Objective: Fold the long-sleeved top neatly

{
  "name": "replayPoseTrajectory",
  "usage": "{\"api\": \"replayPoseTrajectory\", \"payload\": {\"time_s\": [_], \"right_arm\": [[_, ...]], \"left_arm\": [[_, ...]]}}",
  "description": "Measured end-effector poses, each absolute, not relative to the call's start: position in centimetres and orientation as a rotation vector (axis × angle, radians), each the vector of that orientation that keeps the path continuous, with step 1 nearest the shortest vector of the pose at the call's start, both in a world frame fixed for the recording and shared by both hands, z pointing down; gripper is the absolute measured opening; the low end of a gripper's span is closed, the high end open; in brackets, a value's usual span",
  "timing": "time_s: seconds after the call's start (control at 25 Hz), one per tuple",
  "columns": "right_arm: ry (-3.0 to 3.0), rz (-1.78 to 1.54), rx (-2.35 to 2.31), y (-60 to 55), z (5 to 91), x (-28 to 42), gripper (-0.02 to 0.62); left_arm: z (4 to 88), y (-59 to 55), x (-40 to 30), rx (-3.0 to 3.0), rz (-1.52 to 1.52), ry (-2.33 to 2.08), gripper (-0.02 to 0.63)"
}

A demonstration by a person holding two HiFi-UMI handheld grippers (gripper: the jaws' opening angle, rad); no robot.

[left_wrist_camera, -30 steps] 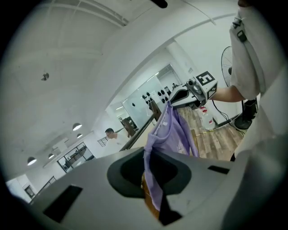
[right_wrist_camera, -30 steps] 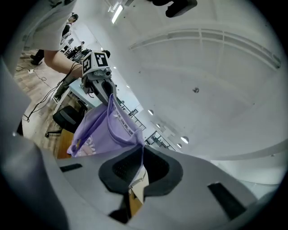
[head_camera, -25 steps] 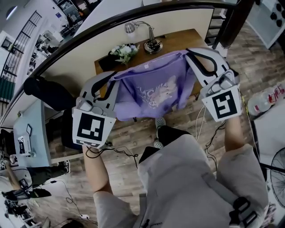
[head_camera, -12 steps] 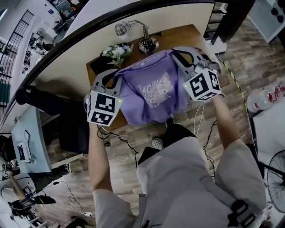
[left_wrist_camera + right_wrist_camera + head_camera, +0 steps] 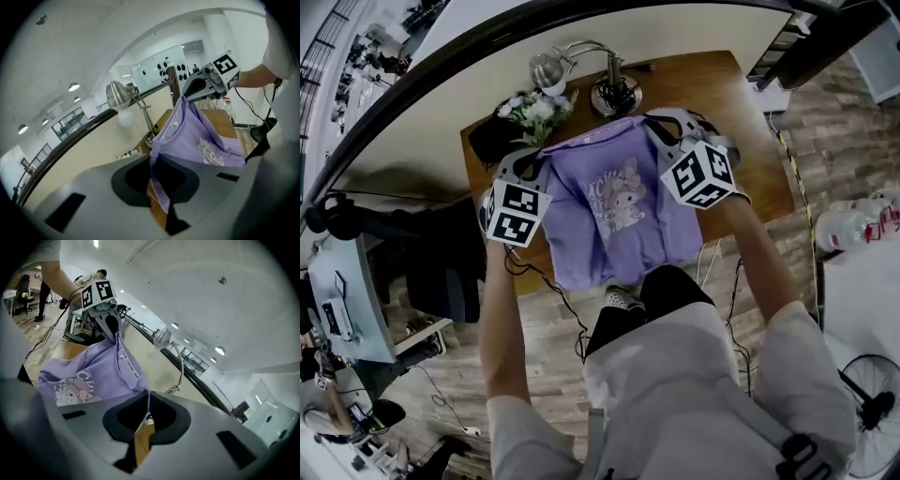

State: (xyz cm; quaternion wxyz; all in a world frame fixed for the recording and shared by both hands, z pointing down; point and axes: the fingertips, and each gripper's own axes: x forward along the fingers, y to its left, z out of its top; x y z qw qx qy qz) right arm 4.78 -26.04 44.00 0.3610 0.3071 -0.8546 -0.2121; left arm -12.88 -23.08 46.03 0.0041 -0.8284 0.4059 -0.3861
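The long-sleeved top (image 5: 619, 202) is a soft lilac knit with a ribbed neckline and a pastel cartoon print on the chest. It's stretched flat-ish between the two grippers, so the shoulder line runs almost straight from one to the other. The left gripper (image 5: 539, 161) is clamped right down on one shoulder, with a thin fold of purple fabric running through the pinch. The right gripper (image 5: 661, 127) is closed the same way on the other shoulder edge. Both are matte grey plastic with curved jaws and a black-and-white marker cube on the back.

The top hangs over a warm brown wooden table (image 5: 750, 122). The body drapes down toward the tabletop and the hem spills past the near edge, over the plank floor (image 5: 548, 319). Behind the collar there's a chrome desk lamp (image 5: 581, 66) with a bendy neck and round base, and a small bunch of pale flowers (image 5: 534, 108) sits close to the left shoulder of the top. A black curved rail (image 5: 412, 80) sweeps past the far side.

Compared with a second ago, the grippers have dropped and pushed forward. Back then the top dangled in front of the table, mostly over the floor — now it covers the middle of the table. The grip hasn't changed.
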Motion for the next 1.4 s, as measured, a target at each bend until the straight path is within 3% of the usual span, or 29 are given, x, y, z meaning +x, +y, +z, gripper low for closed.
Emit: {"api": "replayPoseTrajectory", "payload": {"time_s": [0.36,0.8,0.96,1.16,1.4], "right_arm": [[-2.205,-0.257,0.651,-33.8,55.7,2.8,0.021],[-2.176,0.032,0.631,-37.1,64.2,2.6,0.023],[-2.172,0.114,0.633,-37.1,65.4,2.9,0.025],[-2.192,0.138,0.7,-37.0,64.9,3.2,0.091],[-2.216,0.134,0.758,-34.4,62.0,4.6,0.095]], "left_arm": [[56.9,-29.4,-14.5,-2.733,-1.41,1.295,0.035],[63.4,-32.4,-15.1,-2.809,-1.514,1.46,0.038],[63.8,-32.4,-16.3,-2.9,-1.471,1.589,0.114],[62.6,-32.4,-18.0,-2.819,-1.353,1.773,0.112],[59.6,-30.7,-18.6,-2.778,-1.115,1.932,0.086]]}}
